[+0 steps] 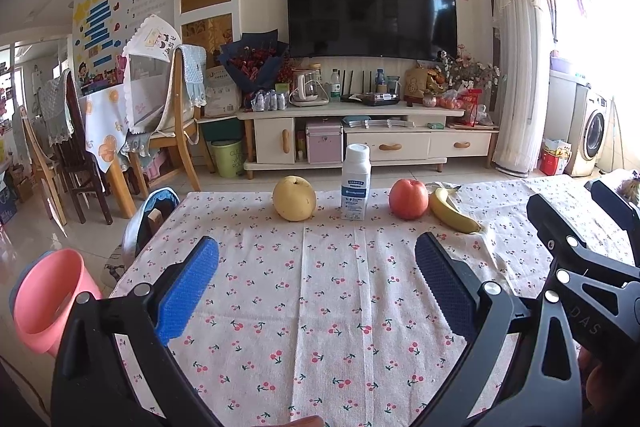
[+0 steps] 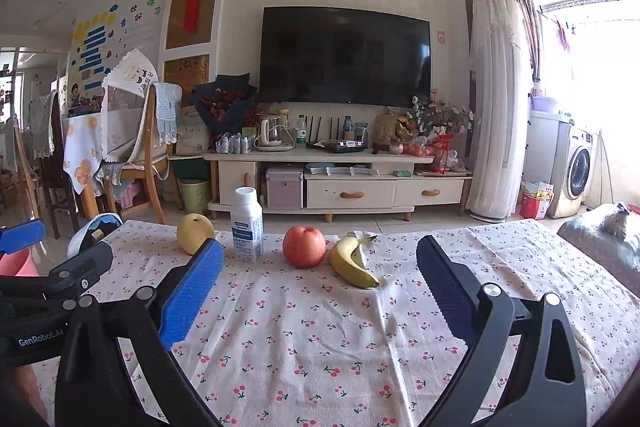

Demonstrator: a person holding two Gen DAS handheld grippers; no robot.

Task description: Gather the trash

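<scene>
Your left gripper (image 1: pixel 316 267) is nearest the lens, jaws spread wide and holding nothing; its blue pads (image 1: pixel 186 291) frame bare cloth. Your right gripper (image 2: pixel 320 267) is in the same condition: jaws wide apart, nothing between them. In the left wrist view the right gripper's black frame appears at 3 o'clock; in the right wrist view the left gripper's frame sits at 9 o'clock. Both hover over the near part of the table (image 1: pixel 320 327), which is covered by a cherry-print cloth.

A pink bin (image 1: pixel 48 303) stands on the floor off the table's left edge, at 8 o'clock in the left wrist view, with its open mouth tilted toward the lens.

Along the table's far edge, four items stand in a row, well apart from both grippers. From left to right:
1. A yellow pear (image 1: pixel 294 198).
2. A white bottle (image 1: pixel 356 183), upright, cap on, with a blue label. In the left wrist view it sits at 12 o'clock, between the pear and the apple.
3. A red apple (image 1: pixel 408 198).
4. A banana (image 1: pixel 452 213), just beside the apple.

Beyond the table, at 12 o'clock, a TV cabinet (image 1: pixel 360 135) stands against the wall beneath a dark television (image 1: pixel 372 11).
</scene>
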